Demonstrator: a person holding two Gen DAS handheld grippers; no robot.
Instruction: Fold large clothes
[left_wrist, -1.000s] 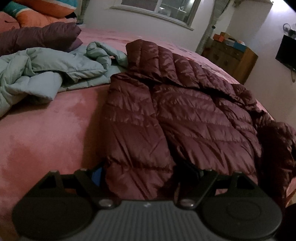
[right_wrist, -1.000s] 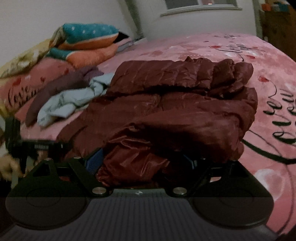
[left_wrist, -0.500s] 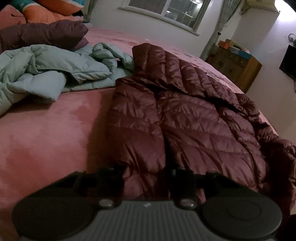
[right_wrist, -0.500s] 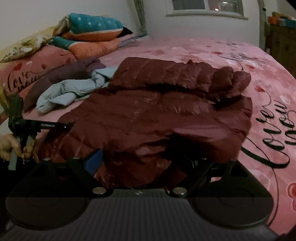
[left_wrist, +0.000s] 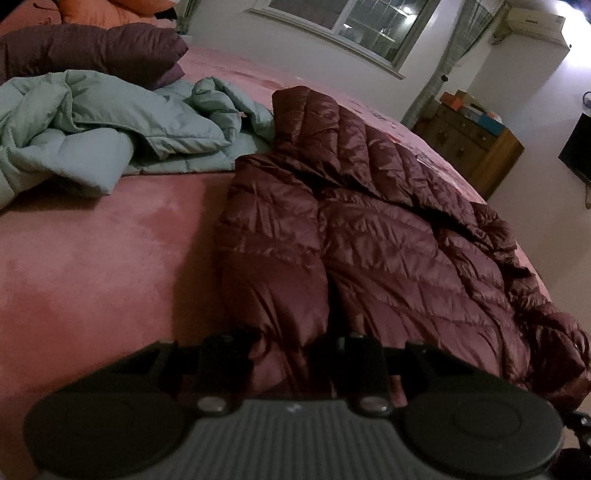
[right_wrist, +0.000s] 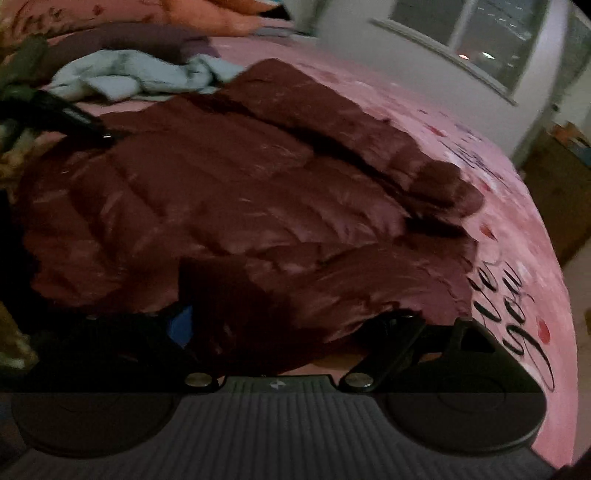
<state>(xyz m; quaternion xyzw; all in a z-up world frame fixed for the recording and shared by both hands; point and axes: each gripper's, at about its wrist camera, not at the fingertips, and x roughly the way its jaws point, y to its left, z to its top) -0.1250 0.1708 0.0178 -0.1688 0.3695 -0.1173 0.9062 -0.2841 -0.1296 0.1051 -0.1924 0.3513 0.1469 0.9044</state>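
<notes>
Maroon puffer jacket (left_wrist: 369, 229) flat on pink bed (left_wrist: 92, 258), long axis toward 1 o'clock. Left gripper (left_wrist: 284, 354) fingers closing, pinching near hem. Right gripper (right_wrist: 280, 332) fingers spread around opposite hem corner.

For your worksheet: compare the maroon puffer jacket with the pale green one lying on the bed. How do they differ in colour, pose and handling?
The maroon jacket is dark and glossy; the pale green jacket is light and matt. The maroon one lies spread fairly flat, while the green one is crumpled in a heap. The left gripper is closing on the maroon jacket's near edge; nothing touches the green one. Both are quilted and rest on the pink bed.
</notes>
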